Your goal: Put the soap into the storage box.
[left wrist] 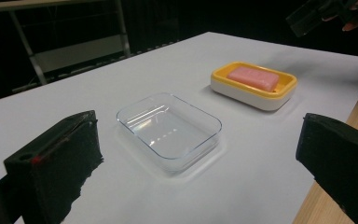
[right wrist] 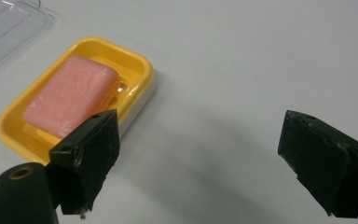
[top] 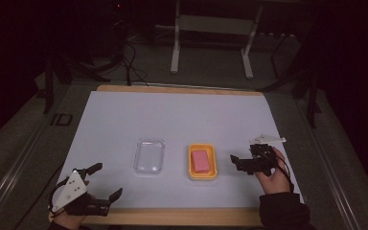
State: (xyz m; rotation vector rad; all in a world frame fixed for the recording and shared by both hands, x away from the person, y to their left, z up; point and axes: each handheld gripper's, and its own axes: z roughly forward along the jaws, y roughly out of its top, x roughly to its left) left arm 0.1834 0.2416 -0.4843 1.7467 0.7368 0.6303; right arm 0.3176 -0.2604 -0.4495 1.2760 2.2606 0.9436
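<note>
**Pink soap in a yellow dish, with two open grippers nearby**

The room behind the tabletop is very dark. Only some pale metal legs and a few cables can be made out back there. The person's arms are cut off at the bottom edge of the high view, so only the hands and one dark sleeve show.

The clear tray is hard to see from above. It looks like a faint shiny outline on the white sheet. In the left gripper view it is easier to see: a see-through plastic box with round corners and low walls, and nothing in it. In the right gripper view only one corner of it shows at the top left.

The soap is a pink block with soft round edges and a dull, slightly dusty top. It lies inside the yellow dish, which is smooth and shiny, yellow inside and white on the outer wall. The dish sits on the tabletop just to the right of the clear tray, not touching it.

The left gripper is near the front left corner of the tabletop. Its black jaws are spread wide and hold nothing.

The right gripper is just to the right of the yellow dish. Its jaws are also spread wide and hold nothing. In the right gripper view one blocky black jaw covers part of the dish's near edge.
</note>
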